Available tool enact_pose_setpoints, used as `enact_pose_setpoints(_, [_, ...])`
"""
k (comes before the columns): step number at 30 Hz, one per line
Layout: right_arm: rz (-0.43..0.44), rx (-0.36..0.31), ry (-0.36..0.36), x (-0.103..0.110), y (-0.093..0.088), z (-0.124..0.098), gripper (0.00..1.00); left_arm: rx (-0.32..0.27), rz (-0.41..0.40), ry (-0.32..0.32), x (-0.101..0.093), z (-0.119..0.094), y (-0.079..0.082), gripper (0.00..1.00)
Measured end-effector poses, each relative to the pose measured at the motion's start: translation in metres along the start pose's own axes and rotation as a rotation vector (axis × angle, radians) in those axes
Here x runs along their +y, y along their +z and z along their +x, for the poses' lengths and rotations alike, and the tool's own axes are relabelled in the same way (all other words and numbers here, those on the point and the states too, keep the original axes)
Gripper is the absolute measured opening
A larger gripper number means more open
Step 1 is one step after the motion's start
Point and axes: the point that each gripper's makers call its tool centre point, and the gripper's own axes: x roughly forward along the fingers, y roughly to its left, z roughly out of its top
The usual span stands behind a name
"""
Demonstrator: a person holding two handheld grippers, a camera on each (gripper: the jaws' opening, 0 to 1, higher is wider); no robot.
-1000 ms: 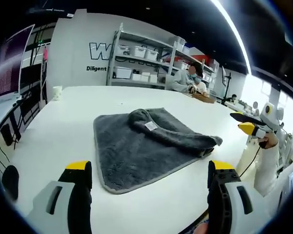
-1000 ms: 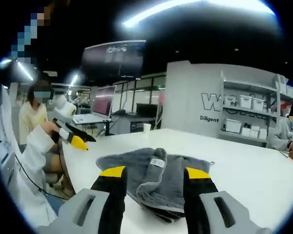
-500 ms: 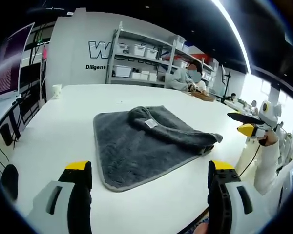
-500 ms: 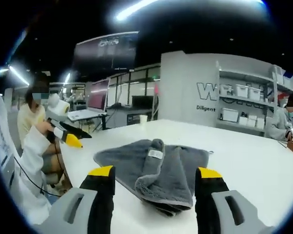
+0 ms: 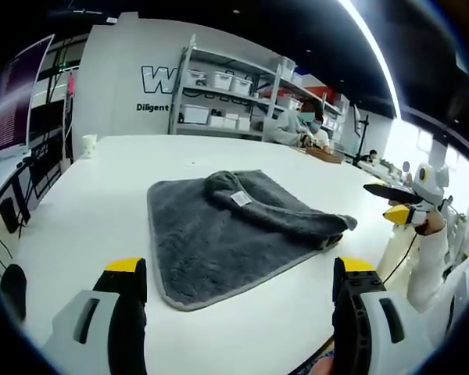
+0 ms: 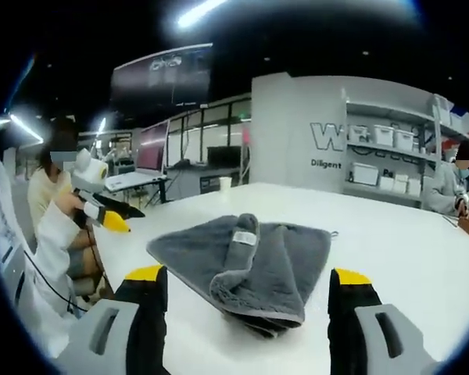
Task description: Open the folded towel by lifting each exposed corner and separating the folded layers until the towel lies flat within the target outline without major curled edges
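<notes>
Grey fluffy towel (image 5: pixel 234 226) partly folded on white table (image 5: pixel 86 195), thick rolled fold with small white tag (image 5: pixel 240 200), pale stitched edge, left gripper (image 5: pixel 238 285) jaws wide apart and empty, right gripper (image 6: pixel 246 293) likewise, wall lettering (image 5: pixel 152 108) reads "Diligent", metal shelf (image 5: pixel 227 98) with white bins.

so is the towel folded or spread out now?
Still partly folded: the grey towel has a doubled-over layer bunched along its far side, white tag on top.

Lying partly folded on the white desk (image 5: pixel 86 211): grey fluffy towel (image 5: pixel 219 234). Showing a white label (image 5: pixel 240 200) on the bunched upper fold.
</notes>
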Motion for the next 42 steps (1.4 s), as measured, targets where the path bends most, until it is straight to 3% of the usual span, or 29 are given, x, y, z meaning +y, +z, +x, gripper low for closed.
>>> enact_pose_setpoints(7, [0.005,0.004,-0.013,-0.005,-0.003,0.001,0.88,0.006,0.009,0.017,0.000,0.002,0.000,0.98])
enact_pose_setpoints(15, [0.019,-0.034,0.021,0.005,0.008,0.001,0.99,0.011,0.010,0.008,0.002,-0.001,-0.002,0.98])
enact_pose_setpoints(29, [0.002,-0.006,-0.003,0.004,0.002,0.003,0.99,0.004,0.010,-0.005,0.002,0.001,-0.002,0.98])
enact_pose_setpoints(42, [-0.013,0.040,0.017,0.013,-0.010,0.014,0.99,0.001,0.004,0.000,0.005,0.001,0.000,0.98])
